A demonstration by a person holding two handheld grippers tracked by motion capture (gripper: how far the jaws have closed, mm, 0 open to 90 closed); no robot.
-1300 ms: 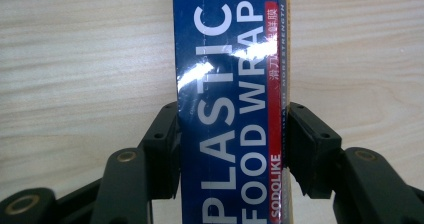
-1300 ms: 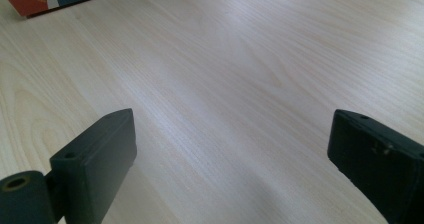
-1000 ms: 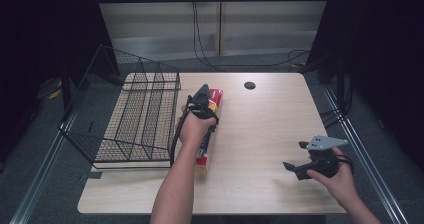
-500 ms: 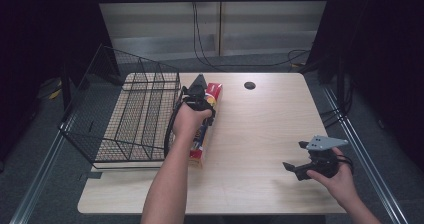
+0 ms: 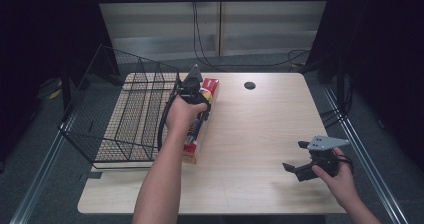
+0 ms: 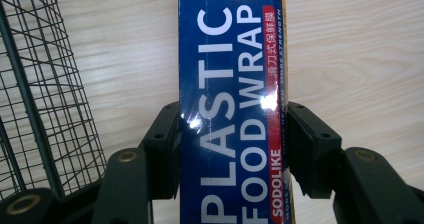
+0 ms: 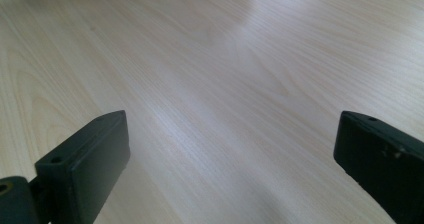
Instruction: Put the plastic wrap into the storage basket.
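Observation:
A long blue and red box of plastic food wrap (image 5: pixel 199 129) hangs just above the wooden table (image 5: pixel 260 124), beside the wire basket (image 5: pixel 125 114). My left gripper (image 5: pixel 197 99) is shut on the box from above. In the left gripper view both black jaws press on the sides of the food wrap box (image 6: pixel 232 109), whose white lettering faces the camera. My right gripper (image 5: pixel 296 158) rests low over the table's front right with its jaws wide apart. The right gripper (image 7: pixel 230 169) has bare wood between its fingers (image 7: pixel 85 159).
The black wire basket stands along the table's left side, its mesh wall (image 6: pixel 40 99) close to the box. A dark round hole (image 5: pixel 249 85) lies at the back middle of the table. Cables (image 5: pixel 210 34) hang behind the table.
My left gripper has lifted the food wrap box off the table and shifted it slightly toward the basket and the far side. The right gripper has kept still.

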